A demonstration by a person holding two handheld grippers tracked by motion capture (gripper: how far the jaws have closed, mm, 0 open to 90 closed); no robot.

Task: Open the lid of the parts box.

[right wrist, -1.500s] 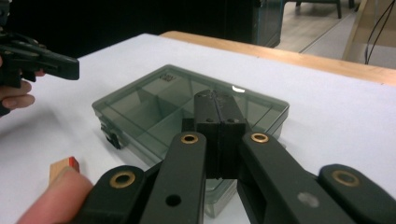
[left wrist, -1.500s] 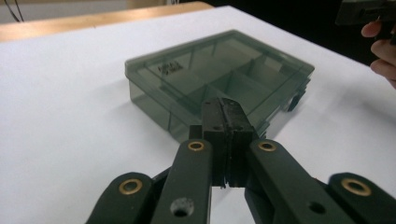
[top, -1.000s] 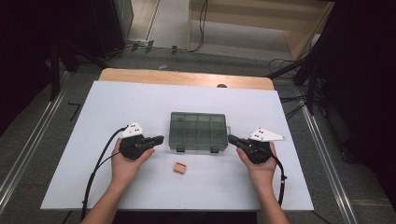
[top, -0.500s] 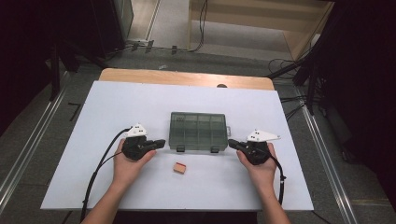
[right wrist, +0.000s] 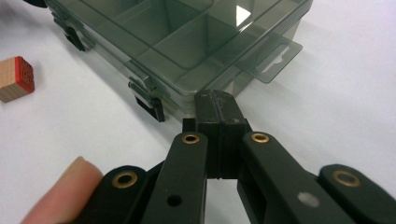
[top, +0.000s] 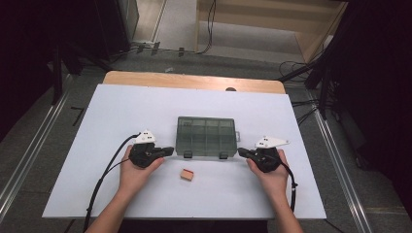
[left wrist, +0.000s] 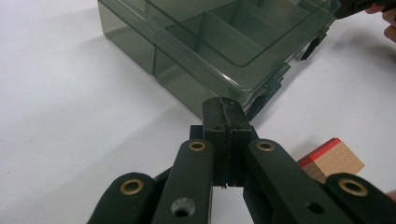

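White tabletop point(top: 121, 121): compartment box point(top: 206, 136) between left hand-held gripper point(top: 170, 150) and right hand-held gripper point(top: 240, 152) (jaws pressed together, empty).

White table point(top: 121, 111) with closed compartment box point(top: 206, 136) and wooden block point(top: 187, 174).

High view overlooks table point(top: 145, 116); both close views share the box point(left wrist: 219, 46).

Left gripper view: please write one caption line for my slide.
Shut left gripper points at a corner of the closed compartment box; wooden block lies beside.
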